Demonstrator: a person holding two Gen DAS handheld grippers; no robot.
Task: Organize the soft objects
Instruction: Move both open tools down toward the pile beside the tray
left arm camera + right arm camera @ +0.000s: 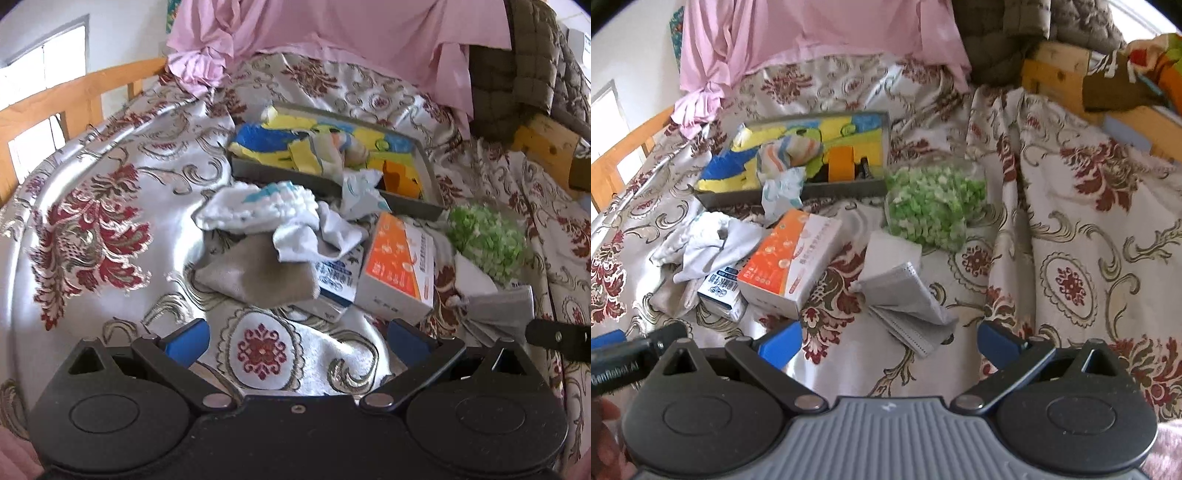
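Socks (266,236) heaped mid-bedspread (92,206) — both grippers, left gripper (295,341) and right gripper (888,341), spread empty; grabbing carelessly could drag the tissue box (397,273) along.

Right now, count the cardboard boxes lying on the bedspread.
2. The orange-and-white box lies between the white cloths and the grey mask stack; the blue-and-white box sits beside it, partly under the white cloths. More may be hidden.
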